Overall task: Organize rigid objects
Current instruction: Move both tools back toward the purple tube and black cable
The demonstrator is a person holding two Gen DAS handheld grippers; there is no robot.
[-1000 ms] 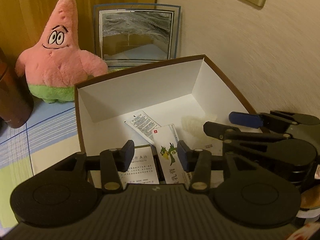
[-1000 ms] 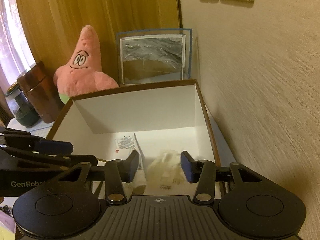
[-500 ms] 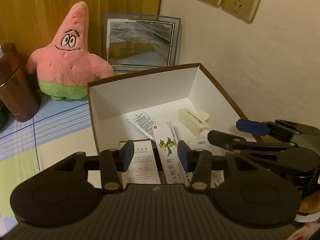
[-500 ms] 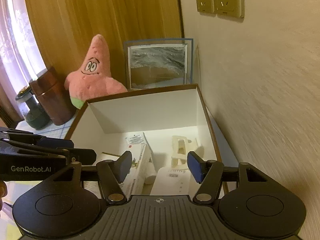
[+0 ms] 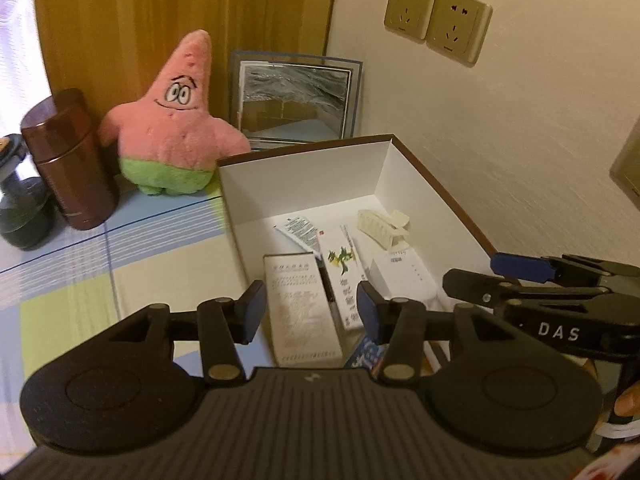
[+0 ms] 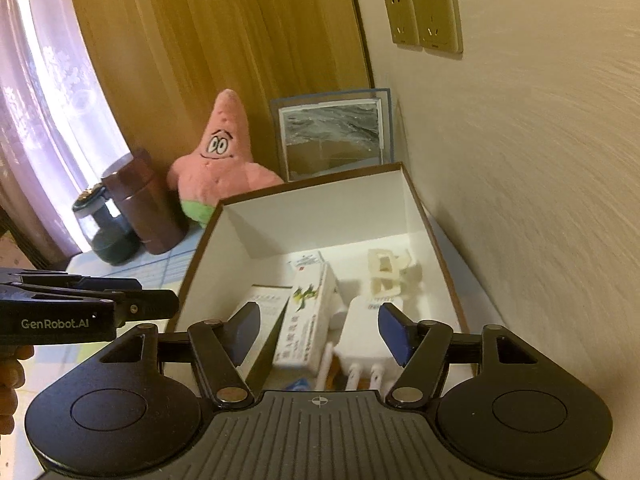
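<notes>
Both tongs are pulling up and back from the box (image 5: pixel 436 196) since a second ago; more of the worktop (image 5: pixel 160 256) and the plush (image 5: pixel 176 120) are showing. Left tongs (image 5: pixel 308 312) are opening, nothing between the pads. Right tongs (image 6: pixel 316 332) are opening too, empty, hanging above the box. Items are lying inside the box: clip (image 5: pixel 382 224), green carton (image 6: pixel 308 320), white carton (image 5: pixel 302 308), adapter (image 6: pixel 366 332), sachet (image 5: pixel 298 230). Step looks like retreat after a drop-off. Next move is probably finding any loose item outside the box; none is showing here.
</notes>
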